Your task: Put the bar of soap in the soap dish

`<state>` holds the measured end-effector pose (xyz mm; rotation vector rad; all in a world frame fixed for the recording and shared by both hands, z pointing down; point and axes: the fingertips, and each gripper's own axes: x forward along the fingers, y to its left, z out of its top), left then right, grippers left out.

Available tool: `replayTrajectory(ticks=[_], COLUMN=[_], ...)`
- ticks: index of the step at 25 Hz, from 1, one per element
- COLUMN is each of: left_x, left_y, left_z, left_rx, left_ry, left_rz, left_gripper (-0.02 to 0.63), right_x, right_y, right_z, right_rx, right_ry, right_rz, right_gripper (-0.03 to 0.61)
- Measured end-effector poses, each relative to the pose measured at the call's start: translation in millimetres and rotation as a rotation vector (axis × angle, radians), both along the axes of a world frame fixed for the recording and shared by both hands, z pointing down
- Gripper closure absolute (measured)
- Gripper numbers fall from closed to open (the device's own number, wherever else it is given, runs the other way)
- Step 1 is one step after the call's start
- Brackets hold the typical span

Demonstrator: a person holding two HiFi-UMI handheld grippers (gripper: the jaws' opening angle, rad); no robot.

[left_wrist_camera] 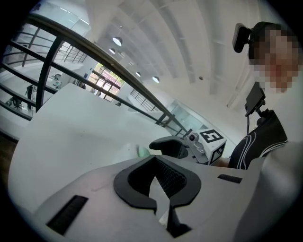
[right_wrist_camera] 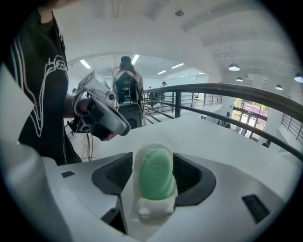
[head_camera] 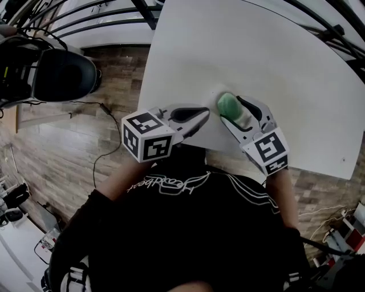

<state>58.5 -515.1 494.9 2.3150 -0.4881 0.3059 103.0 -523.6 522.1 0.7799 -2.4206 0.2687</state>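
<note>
A green bar of soap point(head_camera: 227, 104) sits between the jaws of my right gripper point(head_camera: 235, 111), near the front edge of the white table point(head_camera: 256, 51). In the right gripper view the soap point(right_wrist_camera: 155, 172) stands on edge, the pads press it from both sides, and the white soap dish point(right_wrist_camera: 151, 209) wraps closely around and under it. The dish shows only faintly on the white table in the head view. My left gripper point(head_camera: 201, 116) hovers just left of the soap, shut and holding nothing. The left gripper view shows the soap point(left_wrist_camera: 143, 152) and the right gripper point(left_wrist_camera: 175, 145) ahead.
The table's front edge point(head_camera: 188, 144) runs just under both grippers, with wood floor point(head_camera: 74, 148) to the left. A black office chair point(head_camera: 63, 74) stands at the far left beside a floor cable point(head_camera: 108, 154). Black railings point(head_camera: 102, 17) run behind the table.
</note>
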Motion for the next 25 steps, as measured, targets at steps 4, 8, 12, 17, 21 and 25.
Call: replayTrajectory(ticks=[4, 8, 12, 17, 21, 25], left_x=[2, 4, -1, -1, 7, 15], left_y=[7, 24, 54, 97, 126, 156], left_z=[-17, -39, -63, -98, -121, -142], left_rx=[0.029, 0.072, 0.123, 0.180, 0.235, 0.297], left_ry=[0.029, 0.048, 0.073, 0.113, 0.122, 0.132], left_rz=[0.004, 0.016, 0.012, 0.046, 0.055, 0.073], left_gripper=[0.606, 0.606, 0.606, 0.606, 0.606, 0.606], right_x=[-5, -2, -3, -7, 0, 2], right_y=[11, 29, 64, 109, 138, 168], right_z=[-29, -64, -91, -123, -145, -168], right_rx=[0.034, 0.061, 0.082, 0.093, 0.152, 0.149], right_ry=[-0.092, -0.210, -0.270, -0.345, -0.336, -0.380], right_rz=[0.019, 0.040, 0.045, 0.054, 0.049, 0.016], right_gripper=[0.357, 0.359, 0.359, 0.365, 0.533, 0.550])
